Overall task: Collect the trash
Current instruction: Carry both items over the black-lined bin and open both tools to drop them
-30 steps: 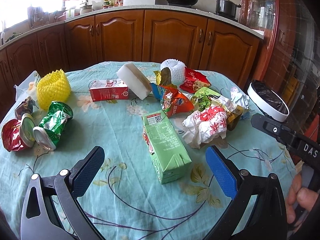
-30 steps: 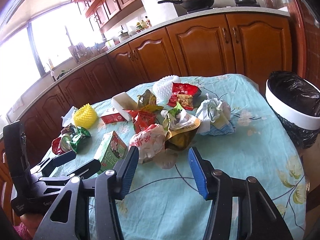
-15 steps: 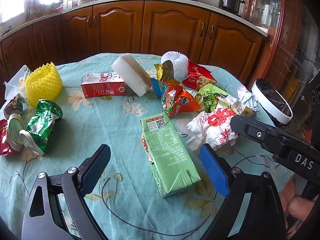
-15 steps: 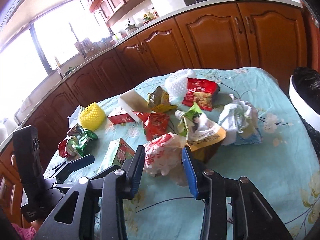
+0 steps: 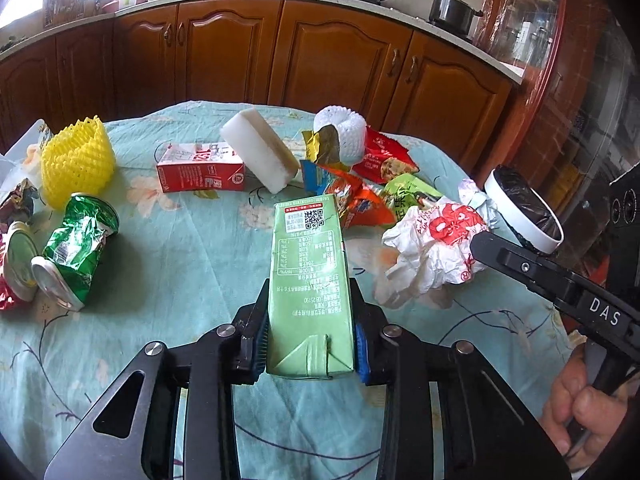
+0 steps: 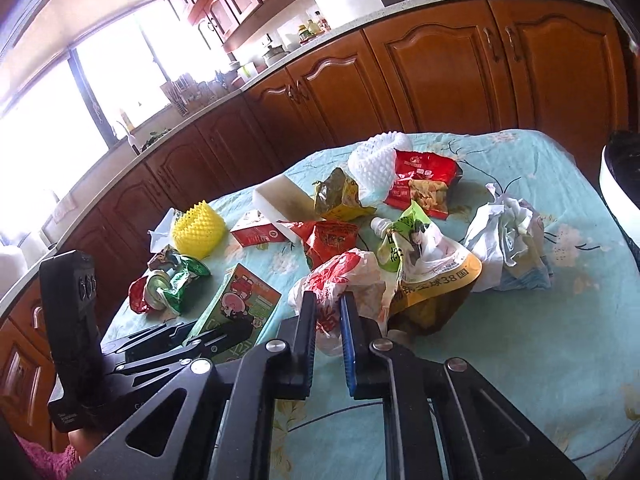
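A kitchen with brown cabinets runs behind my table (image 5: 168, 280), which wears a pale blue flowered cloth strewn with trash. In my left view, the left tongs (image 5: 308, 340) sit low in the middle, their jaws closing with both blue pads against the sides of the green carton (image 5: 308, 272); a second ago they stood wide apart with the carton lying loose ahead between them. The carton now runs straight up the frame's centre instead of slanting. At left lie the crushed green can (image 5: 78, 248) and yellow net (image 5: 78, 160); the red carton (image 5: 200, 168) and white sponge (image 5: 260, 156) are above centre. The white bin (image 5: 524, 212) with its black liner sits at the right edge.

In my right view, the right tongs (image 6: 327, 320) are low centre, jaws closing and nearly together, pinching a fold of the crumpled white-and-red bag (image 6: 344, 276). A second ago they were apart and short of it. The left tongs with the carton show at lower left.
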Demonstrator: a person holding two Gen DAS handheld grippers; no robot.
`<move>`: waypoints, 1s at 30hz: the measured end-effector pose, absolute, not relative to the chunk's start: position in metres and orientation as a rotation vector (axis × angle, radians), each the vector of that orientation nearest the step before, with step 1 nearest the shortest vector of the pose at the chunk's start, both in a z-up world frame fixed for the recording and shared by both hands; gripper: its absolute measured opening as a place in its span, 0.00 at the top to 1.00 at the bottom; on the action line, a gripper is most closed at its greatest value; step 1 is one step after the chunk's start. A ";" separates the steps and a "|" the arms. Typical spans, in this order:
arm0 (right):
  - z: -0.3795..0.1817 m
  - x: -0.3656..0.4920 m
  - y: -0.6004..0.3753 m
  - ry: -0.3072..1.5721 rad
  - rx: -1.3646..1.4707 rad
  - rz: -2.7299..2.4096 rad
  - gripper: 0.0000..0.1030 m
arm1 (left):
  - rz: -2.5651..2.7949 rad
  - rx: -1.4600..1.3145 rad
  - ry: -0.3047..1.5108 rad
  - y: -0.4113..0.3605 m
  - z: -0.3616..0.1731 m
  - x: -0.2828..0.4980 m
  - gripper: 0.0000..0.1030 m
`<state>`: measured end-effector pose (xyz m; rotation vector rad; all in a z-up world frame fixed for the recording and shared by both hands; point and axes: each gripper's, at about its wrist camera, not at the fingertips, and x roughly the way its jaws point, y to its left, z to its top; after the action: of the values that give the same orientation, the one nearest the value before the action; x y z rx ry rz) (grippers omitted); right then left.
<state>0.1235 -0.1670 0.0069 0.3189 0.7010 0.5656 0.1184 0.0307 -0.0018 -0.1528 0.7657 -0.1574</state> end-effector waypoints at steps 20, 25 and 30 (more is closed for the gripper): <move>0.035 0.079 -0.299 0.576 0.420 0.301 0.89 | -0.378 -0.023 0.706 -0.079 0.037 0.126 0.70; 0.034 0.077 -0.324 0.566 0.435 0.247 0.89 | -0.438 0.010 0.702 -0.113 0.041 0.133 0.70; 0.034 0.079 -0.349 0.556 0.439 0.196 0.89 | -0.496 0.044 0.713 -0.147 0.044 0.146 0.70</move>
<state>0.0785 -0.3491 0.0340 0.4388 0.5556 0.1956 0.1462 -0.1473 0.0439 0.0437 0.7134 -0.4960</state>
